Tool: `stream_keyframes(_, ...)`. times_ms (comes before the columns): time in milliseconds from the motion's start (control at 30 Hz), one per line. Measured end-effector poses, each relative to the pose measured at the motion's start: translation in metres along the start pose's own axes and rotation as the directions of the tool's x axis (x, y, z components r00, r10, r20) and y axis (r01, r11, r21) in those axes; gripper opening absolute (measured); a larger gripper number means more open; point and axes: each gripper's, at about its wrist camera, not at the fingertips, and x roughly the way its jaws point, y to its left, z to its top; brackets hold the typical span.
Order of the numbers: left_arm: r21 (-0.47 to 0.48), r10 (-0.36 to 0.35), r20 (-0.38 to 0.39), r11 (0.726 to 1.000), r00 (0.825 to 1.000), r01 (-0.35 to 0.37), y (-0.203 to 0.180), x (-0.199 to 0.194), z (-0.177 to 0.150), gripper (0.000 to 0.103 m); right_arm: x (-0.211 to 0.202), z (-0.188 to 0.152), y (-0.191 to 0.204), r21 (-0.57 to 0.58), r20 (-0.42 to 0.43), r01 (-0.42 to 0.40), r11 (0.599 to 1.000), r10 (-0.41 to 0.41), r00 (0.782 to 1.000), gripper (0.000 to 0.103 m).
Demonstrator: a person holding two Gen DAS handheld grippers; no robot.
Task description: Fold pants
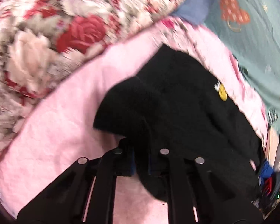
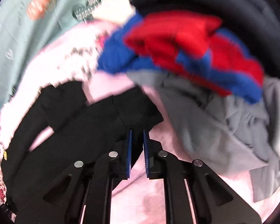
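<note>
On the pink bed cover [image 1: 61, 112], we pinch the soft, limp black pants [image 1: 177, 97] by their edge: left gripper [image 1: 141, 149] and right gripper [image 2: 137, 136] both clamped on cloth.

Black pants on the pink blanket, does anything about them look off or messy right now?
The black pants lie bunched and folded over themselves on the pink blanket, not flat. Both the left gripper and right gripper pinch their edge. A loose pile of grey, red and blue clothes crowds close beside them.
</note>
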Motion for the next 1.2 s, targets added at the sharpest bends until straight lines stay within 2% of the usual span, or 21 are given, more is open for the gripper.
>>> stream_keyframes(100, 0.016, 0.020, 0.030, 1.000, 0.999, -0.020, 0.001, -0.016, 0.005, 0.009, -0.023, 0.000, -0.004, -0.002, 0.008, 0.001, 1.000, -0.001, 1.000, 0.011)
stream_keyframes(233, 0.096, 0.068, 0.047, 0.993, 0.997, -0.072, 0.000, -0.038, -0.004, 0.009, -0.054, -0.011, -0.012, -0.044, -0.003, 0.008, 0.999, -0.008, 1.000, 0.011)
stream_keyframes(400, 0.145, 0.118, -0.009, 0.983, 0.993, -0.115, 0.021, -0.033, -0.026, 0.012, -0.046, -0.040, -0.038, -0.039, -0.085, 0.045, 0.998, -0.049, 0.995, 0.011)
stream_keyframes(433, 0.156, 0.137, -0.021, 0.979, 0.990, -0.132, 0.022, -0.028, -0.029, 0.020, -0.038, -0.044, -0.039, -0.045, -0.112, 0.061, 0.997, -0.066, 0.991, 0.012)
stream_keyframes(467, 0.163, 0.163, -0.029, 0.974, 0.986, -0.156, 0.025, -0.024, -0.031, 0.031, -0.031, -0.048, -0.039, -0.057, -0.141, 0.086, 0.995, -0.093, 0.986, 0.015)
stream_keyframes(500, 0.170, 0.200, -0.020, 0.966, 0.980, -0.194, 0.027, -0.022, -0.032, 0.040, -0.027, -0.051, -0.041, -0.067, -0.156, 0.132, 0.989, -0.141, 0.978, 0.032)
stream_keyframes(533, 0.178, 0.240, 0.000, 0.955, 0.971, -0.236, 0.029, -0.024, -0.032, 0.063, -0.030, -0.053, -0.043, -0.067, -0.140, 0.178, 0.982, -0.186, 0.973, 0.046)
stream_keyframes(567, 0.183, 0.287, 0.029, 0.940, 0.958, -0.287, 0.030, -0.028, -0.031, 0.081, -0.036, -0.052, -0.042, -0.069, -0.107, 0.227, 0.972, -0.233, 0.967, 0.060)
stream_keyframes(600, 0.186, 0.312, 0.064, 0.929, 0.948, -0.319, 0.030, -0.035, -0.031, 0.084, -0.043, -0.051, -0.040, -0.078, -0.060, 0.267, 0.960, -0.272, 0.960, 0.060)
stream_keyframes(633, 0.194, 0.305, 0.083, 0.929, 0.949, -0.316, 0.029, -0.041, -0.031, 0.084, -0.055, -0.048, -0.033, -0.102, 0.014, 0.333, 0.938, -0.333, 0.943, 0.060)
stream_keyframes(700, 0.205, 0.295, 0.110, 0.928, 0.949, -0.312, 0.023, -0.052, -0.030, 0.084, -0.071, -0.044, -0.015, -0.132, 0.128, 0.364, 0.922, -0.348, 0.929, 0.062)
stream_keyframes(767, 0.224, 0.289, 0.175, 0.919, 0.941, -0.324, 0.008, -0.065, -0.030, 0.084, -0.076, -0.041, 0.010, -0.182, 0.164, 0.246, 0.952, -0.217, 0.962, 0.062)
stream_keyframes(800, 0.240, 0.276, 0.204, 0.916, 0.939, -0.321, 0.001, -0.072, -0.032, 0.085, -0.073, -0.040, 0.019, -0.203, 0.156, 0.204, 0.958, -0.174, 0.972, 0.062)
stream_keyframes(833, 0.262, 0.264, 0.234, 0.910, 0.936, -0.322, -0.007, -0.077, -0.035, 0.091, -0.065, -0.041, 0.039, -0.243, 0.124, 0.136, 0.961, -0.109, 0.986, 0.062)
stream_keyframes(900, 0.280, 0.288, 0.279, 0.888, 0.916, -0.364, -0.018, -0.084, -0.037, 0.095, -0.046, -0.043, 0.067, -0.294, 0.070, 0.055, 0.954, -0.036, 0.997, 0.062)
stream_keyframes(933, 0.277, 0.311, 0.295, 0.877, 0.904, -0.392, -0.020, -0.086, -0.036, 0.095, -0.039, -0.043, 0.075, -0.309, 0.046, 0.033, 0.950, -0.020, 0.999, 0.062)
stream_keyframes(967, 0.273, 0.314, 0.302, 0.877, 0.900, -0.397, -0.020, -0.086, -0.035, 0.095, -0.027, -0.044, 0.081, -0.317, 0.018, 0.026, 0.948, -0.021, 1.000, 0.062)
stream_keyframes(1067, 0.232, 0.263, 0.296, 0.912, 0.918, -0.337, -0.011, -0.091, -0.030, 0.095, 0.006, -0.045, 0.080, -0.293, -0.086, 0.031, 0.956, -0.058, 0.995, 0.062)
stream_keyframes(1100, 0.232, 0.235, 0.270, 0.926, 0.934, -0.300, -0.014, -0.086, -0.028, 0.095, 0.015, -0.044, 0.072, -0.263, -0.122, 0.034, 0.964, -0.068, 0.990, 0.062)
stream_keyframes(1167, 0.258, 0.185, 0.232, 0.935, 0.955, -0.244, -0.024, -0.072, -0.024, 0.095, 0.023, -0.038, 0.068, -0.211, -0.161, 0.041, 0.977, -0.076, 0.984, 0.062)
stream_keyframes(1200, 0.270, 0.173, 0.233, 0.934, 0.957, -0.235, -0.031, -0.068, -0.025, 0.095, 0.021, -0.035, 0.066, -0.199, -0.153, 0.029, 0.980, -0.061, 0.986, 0.062)
